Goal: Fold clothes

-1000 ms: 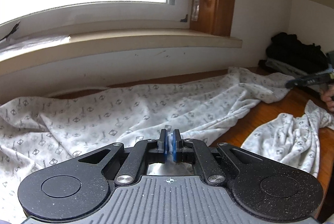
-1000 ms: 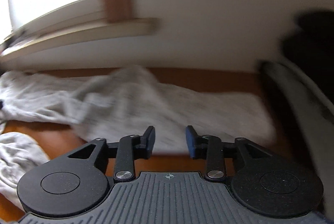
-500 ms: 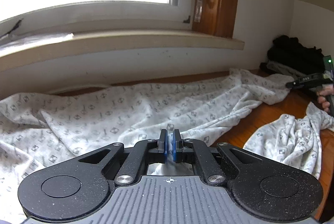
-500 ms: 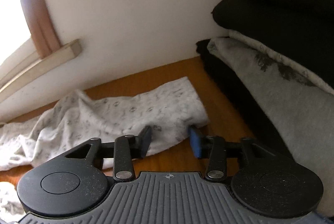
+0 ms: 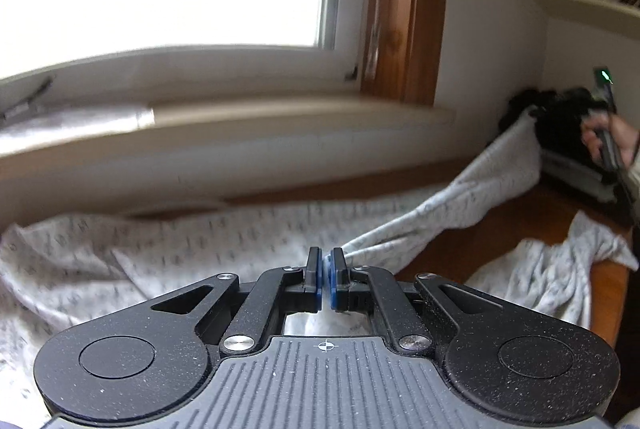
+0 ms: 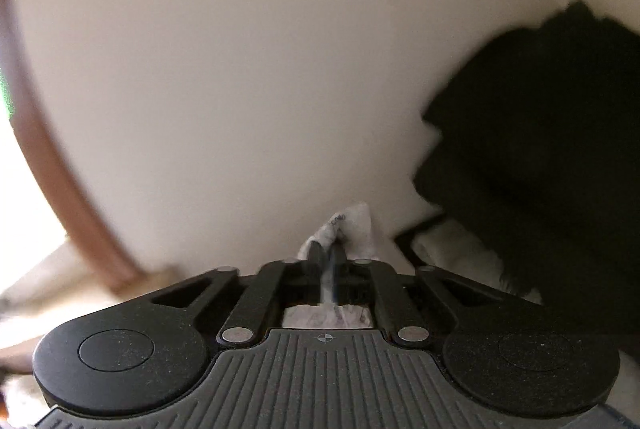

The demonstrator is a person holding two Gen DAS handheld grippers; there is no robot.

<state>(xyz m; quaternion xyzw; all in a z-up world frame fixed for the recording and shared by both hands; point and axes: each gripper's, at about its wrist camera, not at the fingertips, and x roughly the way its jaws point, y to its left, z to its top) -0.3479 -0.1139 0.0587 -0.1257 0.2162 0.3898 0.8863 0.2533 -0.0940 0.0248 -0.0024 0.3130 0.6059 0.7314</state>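
I see my right gripper (image 6: 329,261) clamped on blurred patterned cloth (image 6: 352,229); my left gripper (image 5: 325,279) is pinched together, its hold on the cloth hidden.

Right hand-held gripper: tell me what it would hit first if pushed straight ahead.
Probably the plain cream wall. The right hand-held gripper, shut on a white patterned cloth, points at it; the black clothes pile sits off to the right. Blur leaves depth unclear.
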